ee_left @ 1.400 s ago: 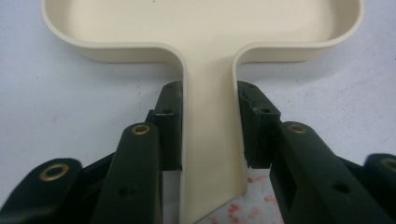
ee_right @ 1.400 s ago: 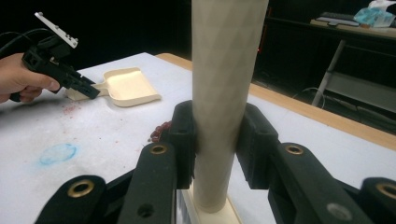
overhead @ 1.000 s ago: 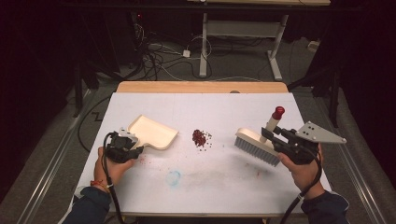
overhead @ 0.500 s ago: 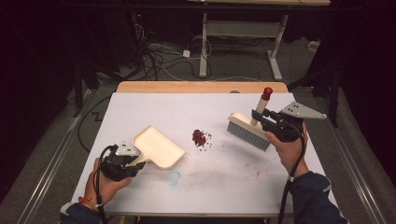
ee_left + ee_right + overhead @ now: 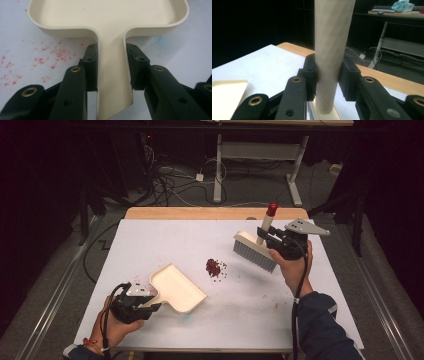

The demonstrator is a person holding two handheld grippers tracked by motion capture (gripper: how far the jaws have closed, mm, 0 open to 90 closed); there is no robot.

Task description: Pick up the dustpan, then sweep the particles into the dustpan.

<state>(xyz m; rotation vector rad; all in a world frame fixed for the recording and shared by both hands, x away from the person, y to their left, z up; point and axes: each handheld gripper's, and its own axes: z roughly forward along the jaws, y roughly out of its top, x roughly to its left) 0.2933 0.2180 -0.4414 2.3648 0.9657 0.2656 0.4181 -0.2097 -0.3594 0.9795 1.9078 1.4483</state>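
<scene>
A cream dustpan (image 5: 177, 288) lies on the white table (image 5: 150, 245) at front left, its mouth towards a small heap of red crumbs (image 5: 214, 267) near the middle. My left gripper (image 5: 150, 306) is shut on the dustpan's flat handle (image 5: 113, 82), one black jaw on each side. Right of the crumbs, a cream hand brush (image 5: 254, 251) with grey bristles and a red-tipped handle is held above the table. My right gripper (image 5: 266, 239) is shut on the brush handle (image 5: 332, 50), which stands upright between its jaws.
Faint red smears (image 5: 52, 53) mark the table beside the dustpan handle, and a blue stain (image 5: 150, 40) lies under its rim. A wooden strip (image 5: 210, 213) edges the table's far side. Beyond it are cables (image 5: 175, 185) on the floor and a desk frame (image 5: 260, 155).
The left gripper has drawn the dustpan nearer the front edge and turned its mouth towards the crumbs. The right gripper has carried the brush up, away from the front, left towards the crumbs.
</scene>
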